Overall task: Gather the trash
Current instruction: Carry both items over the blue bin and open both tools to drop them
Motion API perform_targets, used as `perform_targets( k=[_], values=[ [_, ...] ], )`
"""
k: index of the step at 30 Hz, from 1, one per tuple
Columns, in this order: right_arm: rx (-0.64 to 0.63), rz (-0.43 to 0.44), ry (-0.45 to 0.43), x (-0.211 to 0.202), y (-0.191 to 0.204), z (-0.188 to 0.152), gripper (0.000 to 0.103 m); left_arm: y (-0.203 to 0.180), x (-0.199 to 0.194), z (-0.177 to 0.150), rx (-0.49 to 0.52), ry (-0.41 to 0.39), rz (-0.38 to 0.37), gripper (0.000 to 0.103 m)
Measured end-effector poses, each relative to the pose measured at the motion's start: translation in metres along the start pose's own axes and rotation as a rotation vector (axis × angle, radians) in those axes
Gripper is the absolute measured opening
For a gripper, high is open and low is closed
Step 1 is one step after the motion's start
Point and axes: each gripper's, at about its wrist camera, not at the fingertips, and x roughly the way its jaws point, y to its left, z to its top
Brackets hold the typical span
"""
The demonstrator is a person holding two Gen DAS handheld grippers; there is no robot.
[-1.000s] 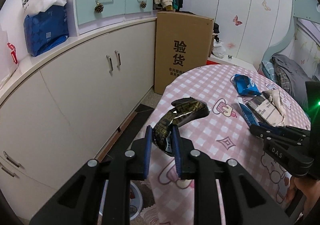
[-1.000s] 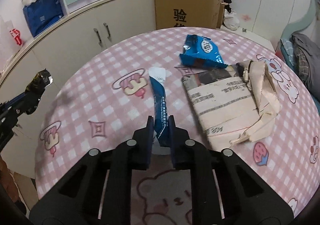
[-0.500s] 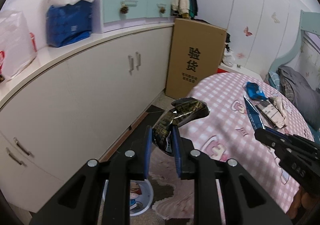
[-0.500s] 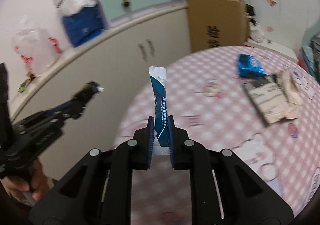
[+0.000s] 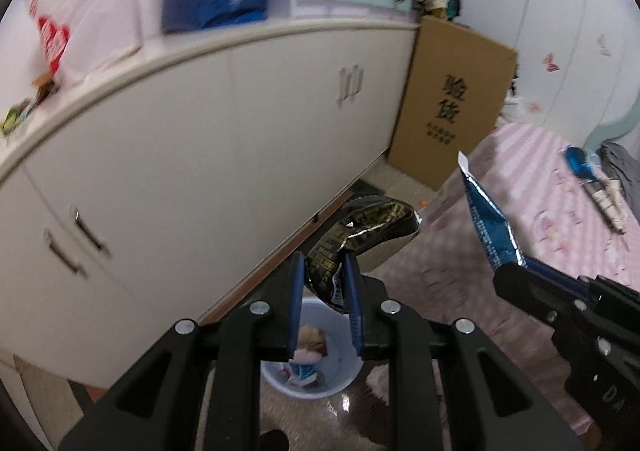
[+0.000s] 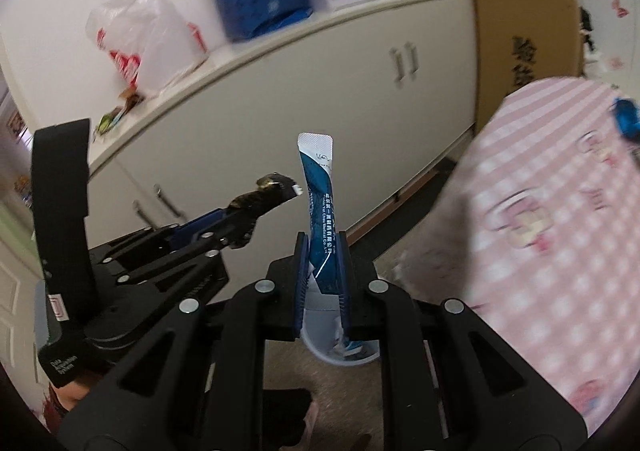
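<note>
My left gripper (image 5: 325, 275) is shut on a crumpled black and gold wrapper (image 5: 360, 227) and holds it above a small pale blue bin (image 5: 308, 367) on the floor, which has some trash inside. My right gripper (image 6: 323, 255) is shut on a long blue and white sachet (image 6: 320, 207) that stands upright between the fingers, also above the bin (image 6: 340, 347). The right gripper shows in the left wrist view (image 5: 516, 275) with the sachet (image 5: 488, 219). The left gripper shows in the right wrist view (image 6: 244, 223) with the wrapper (image 6: 268, 191).
A round table with a pink checked cloth (image 5: 540, 211) lies to the right, with a blue packet (image 5: 580, 163) and a paper bundle (image 5: 604, 199) on it. White cabinets (image 5: 200, 155) run along the left. A cardboard box (image 5: 452, 103) stands behind.
Both grippers have swung left off the table and down toward the floor with their trash. The bin now lies under both grippers.
</note>
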Motion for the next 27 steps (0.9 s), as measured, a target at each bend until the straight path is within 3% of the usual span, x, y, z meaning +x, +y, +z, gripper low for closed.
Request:
perform_targets(
  k=[10, 19, 23, 26, 27],
  values=[
    [0.003, 0.005, 0.127, 0.076, 0.015, -0.033, 0.013, 0.043, 0.062, -0.041, -0.053, 0.16, 0.051, 0.02],
    [-0.018, -0.068, 0.149, 0.108, 0.009, -0.044, 0.013, 0.044, 0.108, -0.053, -0.056, 0.257, 0.036, 0.021],
    [-0.011, -0.077, 0.149, 0.113, 0.004, -0.048, 0.013, 0.044, 0.118, -0.056, -0.073, 0.289, 0.009, 0.03],
    [-0.006, -0.079, 0.157, 0.119, 0.002, -0.051, 0.014, 0.045, 0.117, -0.054, -0.071, 0.273, 0.024, 0.053],
    [-0.004, -0.078, 0.161, 0.121, 0.001, -0.051, 0.014, 0.045, 0.116, -0.054, -0.071, 0.262, 0.026, 0.056]
  ],
)
